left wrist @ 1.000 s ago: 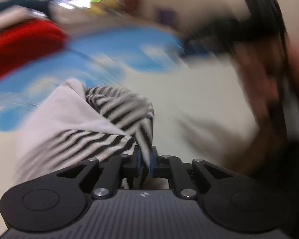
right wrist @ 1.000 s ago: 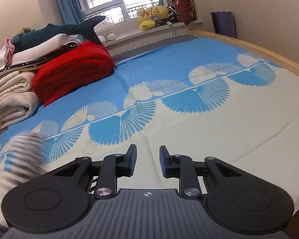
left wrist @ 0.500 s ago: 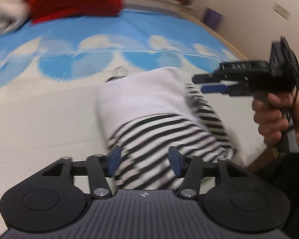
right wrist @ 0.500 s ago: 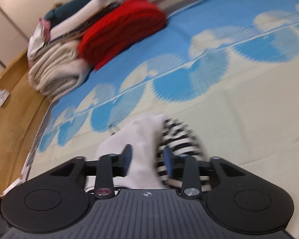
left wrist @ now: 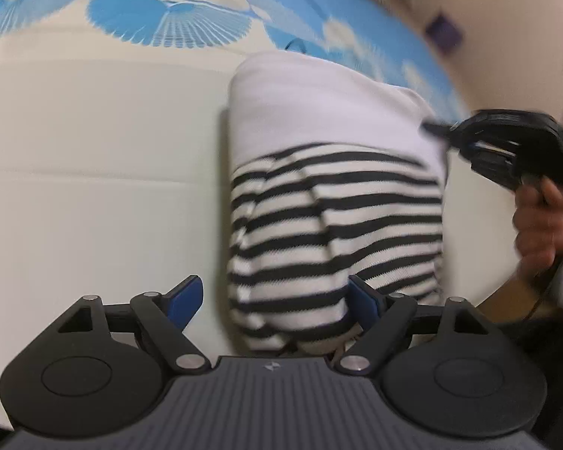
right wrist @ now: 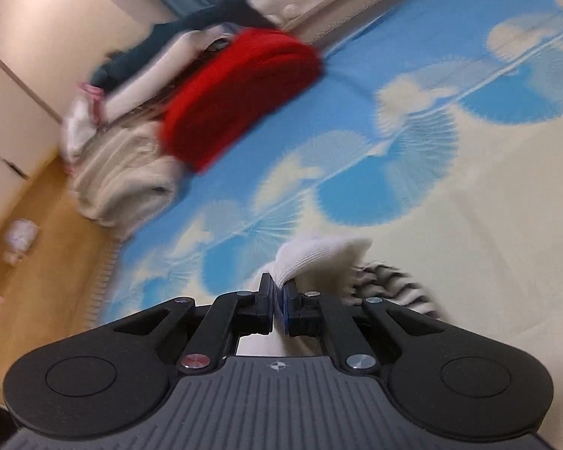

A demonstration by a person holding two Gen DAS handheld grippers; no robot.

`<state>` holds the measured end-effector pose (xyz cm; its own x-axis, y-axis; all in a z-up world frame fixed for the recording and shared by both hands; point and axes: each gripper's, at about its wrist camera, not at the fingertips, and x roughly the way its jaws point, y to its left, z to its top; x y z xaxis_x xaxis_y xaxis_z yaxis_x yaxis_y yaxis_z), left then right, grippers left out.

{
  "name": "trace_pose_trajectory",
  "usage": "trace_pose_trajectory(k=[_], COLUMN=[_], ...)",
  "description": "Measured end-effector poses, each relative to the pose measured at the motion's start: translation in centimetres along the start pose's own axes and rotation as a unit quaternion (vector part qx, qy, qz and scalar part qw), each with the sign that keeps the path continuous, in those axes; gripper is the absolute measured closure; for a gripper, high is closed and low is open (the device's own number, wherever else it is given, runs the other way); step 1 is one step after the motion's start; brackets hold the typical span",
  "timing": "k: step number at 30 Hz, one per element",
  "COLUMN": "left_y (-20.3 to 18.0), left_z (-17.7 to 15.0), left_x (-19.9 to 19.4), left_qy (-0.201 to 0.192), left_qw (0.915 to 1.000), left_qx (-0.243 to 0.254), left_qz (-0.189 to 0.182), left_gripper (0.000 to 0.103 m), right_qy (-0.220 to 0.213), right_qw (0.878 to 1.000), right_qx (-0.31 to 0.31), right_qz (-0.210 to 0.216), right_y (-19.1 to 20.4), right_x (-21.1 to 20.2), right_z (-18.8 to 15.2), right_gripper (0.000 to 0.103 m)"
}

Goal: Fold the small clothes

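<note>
A small garment [left wrist: 334,187], white at the far end and black-and-white striped at the near end, lies folded on the cream part of the bed cover. My left gripper [left wrist: 274,296] is open, its blue pads on either side of the striped near edge. My right gripper [right wrist: 279,292] is shut on the garment's white part [right wrist: 319,255], the striped part showing just to its right. In the left wrist view the right gripper [left wrist: 443,131] sits at the garment's right edge, held by a hand.
The blue and cream fan-pattern bed cover [right wrist: 450,150] stretches ahead. A red blanket [right wrist: 244,93] lies on stacked cream bedding [right wrist: 124,180] with a plush shark at the bed's far left. A wooden floor [right wrist: 37,262] lies beyond the left edge.
My left gripper has let go of the garment and opened wide. My right gripper has closed on its white part. The garment now lies flatter on the bed.
</note>
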<state>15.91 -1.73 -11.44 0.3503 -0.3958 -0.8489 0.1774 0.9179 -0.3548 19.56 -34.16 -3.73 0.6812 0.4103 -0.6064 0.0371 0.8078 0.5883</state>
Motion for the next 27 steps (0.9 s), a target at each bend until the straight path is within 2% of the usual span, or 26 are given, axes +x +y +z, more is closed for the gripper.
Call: trace_pose_trajectory(k=[1, 3, 4, 5, 6, 8, 9, 12, 13, 15, 16, 19, 20, 22, 23, 27], left_y=[-0.5, -0.9, -0.9, -0.9, -0.9, -0.6, -0.5, 0.9, 1.4, 2.2, 2.3, 2.1, 2.3, 2.5, 2.4, 2.1], left_z=[-0.2, -0.6, -0.7, -0.7, -0.6, -0.2, 0.1, 0.6, 0.8, 0.9, 0.9, 0.7, 0.8, 0.6, 0.8, 0.5], left_x=[0.8, 2.1, 2.4, 2.4, 2.0, 0.3, -0.7, -3.0, -3.1, -2.9, -2.6, -2.1, -1.8, -2.0, -2.0, -1.6], left_qy=[0.012, 0.036, 0.049, 0.059, 0.056, 0.026, 0.008, -0.033, -0.036, -0.03, -0.023, -0.015, -0.013, -0.016, -0.02, -0.019], left_qw=[0.9995, 0.9979, 0.9974, 0.997, 0.9974, 0.9991, 0.9996, 0.9979, 0.9974, 0.9971, 0.9972, 0.9981, 0.9981, 0.9978, 0.9974, 0.9977], left_qx=[0.023, 0.041, 0.044, 0.044, 0.042, 0.032, 0.024, -0.021, -0.035, -0.052, -0.055, -0.048, -0.048, -0.053, -0.057, -0.045], left_qz=[0.018, 0.033, 0.03, 0.024, 0.019, 0.0, -0.015, -0.052, -0.052, -0.047, -0.046, -0.036, -0.036, -0.036, -0.039, -0.047], left_gripper=[0.017, 0.016, 0.016, 0.017, 0.018, 0.018, 0.018, 0.018, 0.018, 0.018, 0.018, 0.018, 0.018, 0.018, 0.018, 0.018], right_qy=[0.03, 0.104, 0.107, 0.097, 0.092, 0.084, 0.078, 0.046, 0.04, 0.043, 0.054, 0.113, 0.127, 0.141, 0.139, 0.051], right_qw=[0.998, 0.985, 0.982, 0.98, 0.98, 0.983, 0.985, 0.994, 0.996, 0.997, 0.997, 0.993, 0.991, 0.987, 0.988, 0.999], right_qx=[0.002, 0.039, 0.046, 0.028, 0.01, 0.009, 0.013, 0.034, 0.04, 0.045, 0.04, -0.003, -0.021, -0.049, -0.052, 0.007], right_qz=[-0.051, -0.133, -0.151, -0.172, -0.175, -0.166, -0.153, -0.09, -0.068, -0.036, -0.031, -0.041, -0.047, -0.051, -0.043, 0.017], right_y=[-1.1, -3.9, -4.5, -4.4, -4.1, -3.7, -3.7, -3.3, -3.3, -3.2, -3.4, -2.9, -2.7, -2.4, -2.4, -3.7], right_x=[1.0, 3.9, 4.5, 4.8, 5.0, 4.9, 4.4, 2.3, 1.6, 0.5, 0.4, 1.4, 1.9, 2.1, 1.8, -3.2], right_z=[-0.3, -1.0, -1.0, -0.9, -0.8, -1.0, -0.9, -0.7, -0.6, -1.0, -1.0, -2.4, -2.8, -3.4, -3.4, -2.0], right_gripper=[0.099, 0.1, 0.103, 0.102, 0.102, 0.102, 0.098, 0.095, 0.089, 0.057, 0.052, 0.051, 0.054, 0.093, 0.101, 0.101])
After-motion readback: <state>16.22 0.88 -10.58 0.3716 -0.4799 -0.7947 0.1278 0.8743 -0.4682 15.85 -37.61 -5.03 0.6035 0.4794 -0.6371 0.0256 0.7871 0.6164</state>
